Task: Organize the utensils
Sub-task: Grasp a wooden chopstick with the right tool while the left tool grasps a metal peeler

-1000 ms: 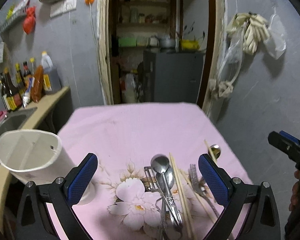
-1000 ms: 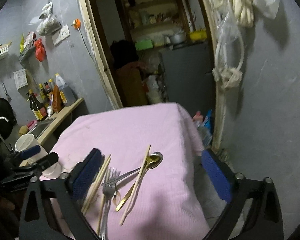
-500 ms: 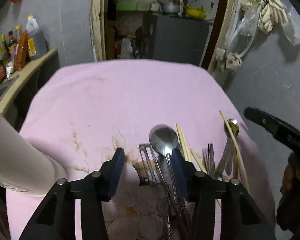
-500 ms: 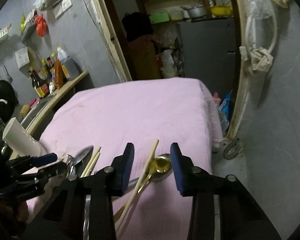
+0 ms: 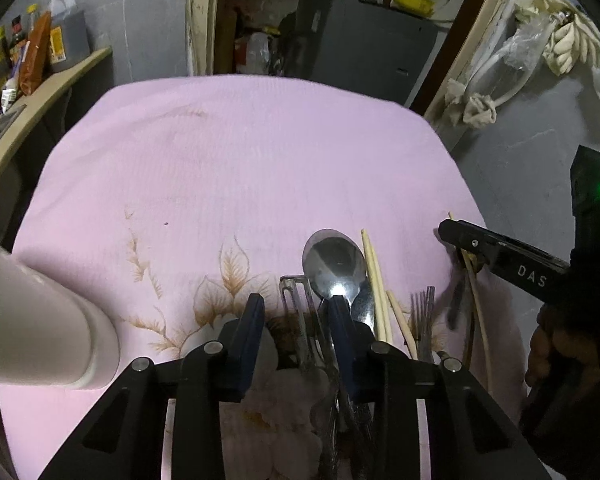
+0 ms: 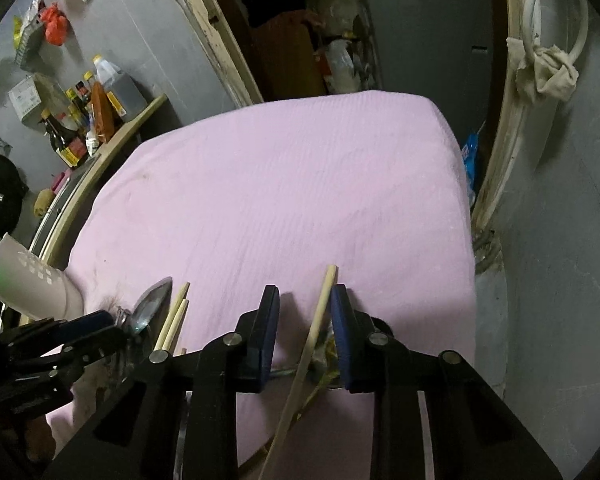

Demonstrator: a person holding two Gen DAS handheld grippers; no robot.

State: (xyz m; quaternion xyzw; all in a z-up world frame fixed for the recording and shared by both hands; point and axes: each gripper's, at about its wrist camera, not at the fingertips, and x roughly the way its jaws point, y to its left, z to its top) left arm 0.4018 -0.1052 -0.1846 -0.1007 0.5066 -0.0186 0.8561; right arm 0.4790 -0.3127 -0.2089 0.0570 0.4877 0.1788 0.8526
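Two black blue-padded grippers, left gripper point(image 5: 296, 316) and right gripper point(image 6: 306, 312), jaws just narrowing yet apart, straddle a silver steel spoon point(image 5: 334, 264) and pale wooden chopstick point(image 6: 318, 320) on pink floral tablecloth point(image 5: 240, 152) before grey walls point(image 6: 560, 240).

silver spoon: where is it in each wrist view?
Left wrist: silver spoon low centre, bowl just beyond the left gripper.
Right wrist: silver spoon low left, bowl seen edge-on.
Shared landmark: paired chopsticks right beside the bowl.
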